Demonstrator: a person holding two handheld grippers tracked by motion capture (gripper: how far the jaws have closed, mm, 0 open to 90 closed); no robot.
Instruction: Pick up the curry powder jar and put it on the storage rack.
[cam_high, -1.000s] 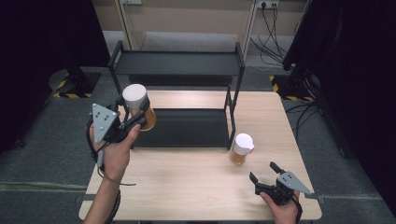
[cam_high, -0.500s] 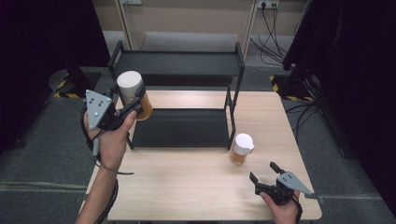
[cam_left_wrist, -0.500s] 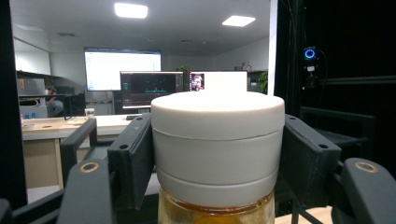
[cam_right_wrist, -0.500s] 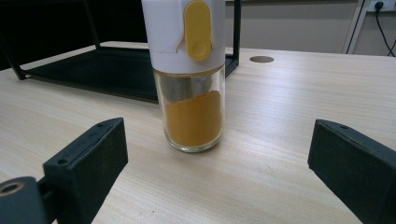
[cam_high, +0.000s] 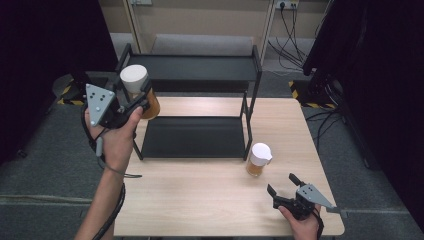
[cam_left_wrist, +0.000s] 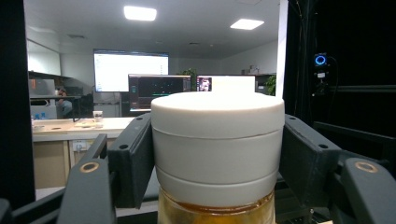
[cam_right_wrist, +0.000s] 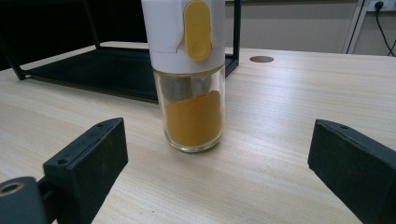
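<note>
At the nine-o'clock edge of the high view, my left hand-held gripper (cam_high: 136, 100) holds a spice jar (cam_high: 141, 95) aloft, its jaws clamped on either side of the jar's white cap; amber contents show below the cap. The jar hangs above the ten-o'clock corner of the black two-tier rack (cam_high: 195, 100), whose lower shelf rests on the wooden desk (cam_high: 210, 200) and whose upper shelf lies toward twelve o'clock. In the left gripper view the white cap (cam_left_wrist: 217, 144) sits squarely between the two black jaws, both pressed against it, with a lit office beyond.

At the five-o'clock corner of the desk, my right hand-held gripper (cam_high: 284, 186) rests low, its jaws spread wide and holding nothing. A second spice jar (cam_high: 258, 160), with a white lid and yellow powder, stands upright on the desk just beside the rack's right front leg, apart from those jaws. In the right gripper view this jar (cam_right_wrist: 190, 79) stands at twelve o'clock, a yellow tab on its lid.
</note>
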